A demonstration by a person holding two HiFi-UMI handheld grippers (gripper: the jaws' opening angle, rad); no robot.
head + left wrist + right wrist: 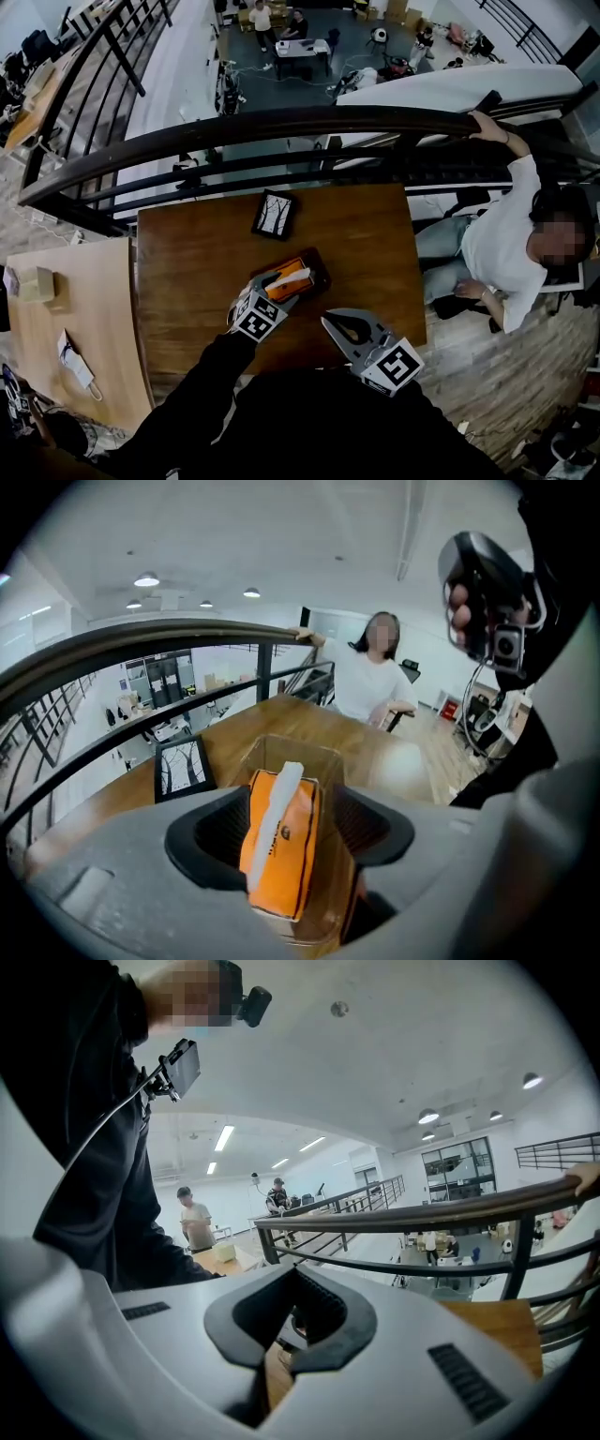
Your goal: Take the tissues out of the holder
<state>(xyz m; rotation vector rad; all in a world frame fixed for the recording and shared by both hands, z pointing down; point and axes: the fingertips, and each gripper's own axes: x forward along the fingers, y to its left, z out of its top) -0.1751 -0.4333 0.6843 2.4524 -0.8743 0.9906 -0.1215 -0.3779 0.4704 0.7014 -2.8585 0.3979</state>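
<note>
An orange tissue pack (281, 846), white tissue protruding, stands inside the clear holder (302, 757).

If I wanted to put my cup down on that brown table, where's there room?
Bare wood on the brown table lies left of the picture frame and tissue holder, and right of them toward the seated person. The middle is crowded: frame, holder, left gripper and right gripper.
</note>
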